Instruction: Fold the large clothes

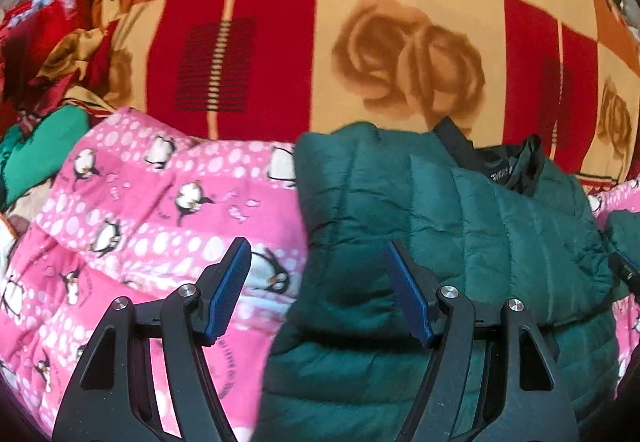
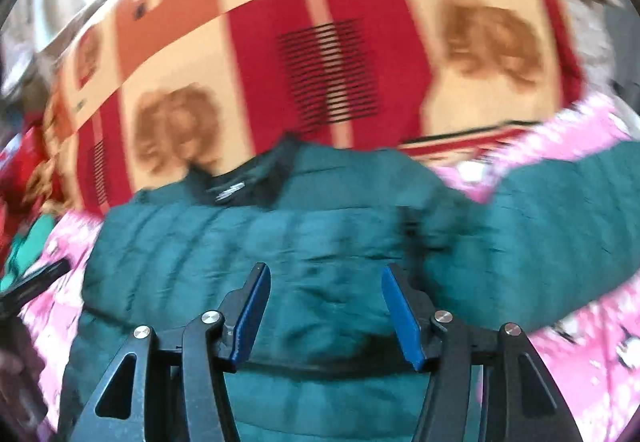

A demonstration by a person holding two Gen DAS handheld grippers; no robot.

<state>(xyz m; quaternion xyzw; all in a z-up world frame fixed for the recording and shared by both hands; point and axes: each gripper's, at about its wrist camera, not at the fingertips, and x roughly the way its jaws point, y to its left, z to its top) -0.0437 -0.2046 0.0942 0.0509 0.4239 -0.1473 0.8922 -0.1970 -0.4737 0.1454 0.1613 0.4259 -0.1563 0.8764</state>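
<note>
A dark green quilted jacket [image 1: 460,210] with a black collar lining [image 1: 508,166] lies on a pink penguin-print blanket [image 1: 140,210]. My left gripper [image 1: 316,248] is open above the jacket's left edge, its blue pads holding nothing. The right wrist view is blurred. In it the jacket [image 2: 280,234] fills the middle and one sleeve [image 2: 560,202] stretches out to the right. My right gripper [image 2: 326,269] hovers open over the jacket's body with no cloth pinched between its pads.
A red, orange and cream blanket with rose prints [image 1: 320,42] covers the bed beyond the jacket. Red clothes [image 1: 40,22] and a bright green cloth [image 1: 40,150] are heaped at the far left. The pink blanket [image 2: 580,342] also spreads to the right.
</note>
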